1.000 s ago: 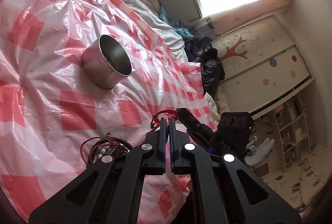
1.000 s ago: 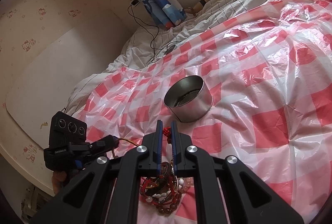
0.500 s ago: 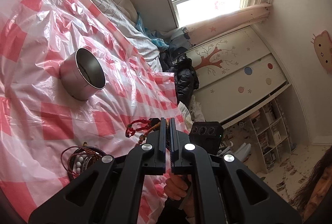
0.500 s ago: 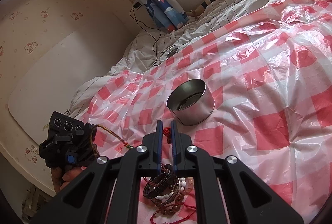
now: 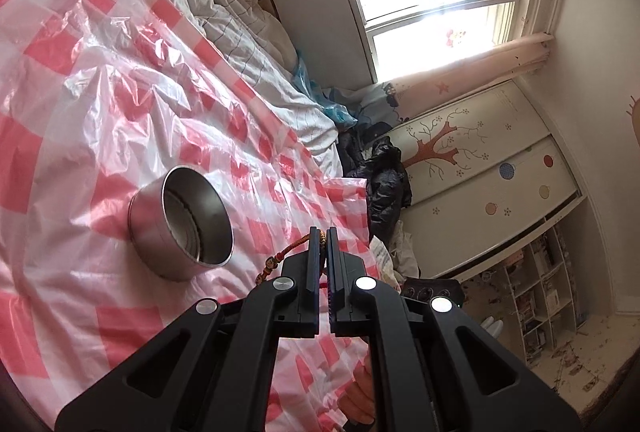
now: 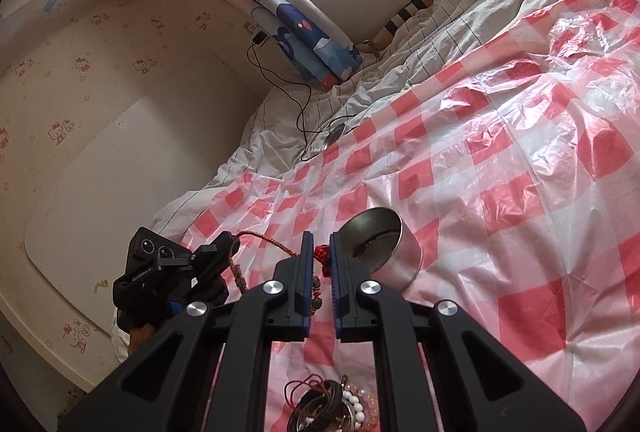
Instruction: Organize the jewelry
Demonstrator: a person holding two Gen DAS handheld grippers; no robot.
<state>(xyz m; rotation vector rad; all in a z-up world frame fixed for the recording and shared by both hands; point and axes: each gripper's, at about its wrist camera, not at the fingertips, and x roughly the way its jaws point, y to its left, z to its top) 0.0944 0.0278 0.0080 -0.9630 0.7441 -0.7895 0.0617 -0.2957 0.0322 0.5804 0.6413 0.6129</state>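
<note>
A braided red and gold cord bracelet is stretched in the air between my two grippers. My left gripper is shut on one end; it shows at the left of the right wrist view. My right gripper is shut on the red knotted end. A round steel tin stands open on the red checked plastic sheet, just beyond and to the right of my right gripper. A heap of bead and cord bracelets lies on the sheet below my right gripper.
The sheet covers a bed with a white quilt at its far side. A black cable and a small round metal disc lie on the quilt. A wardrobe and dark clothes stand past the bed's edge.
Both grippers have risen from the heap with the cord bracelet held between them. The tin now sits closer to both grippers, and the heap has dropped low in the right wrist view.
</note>
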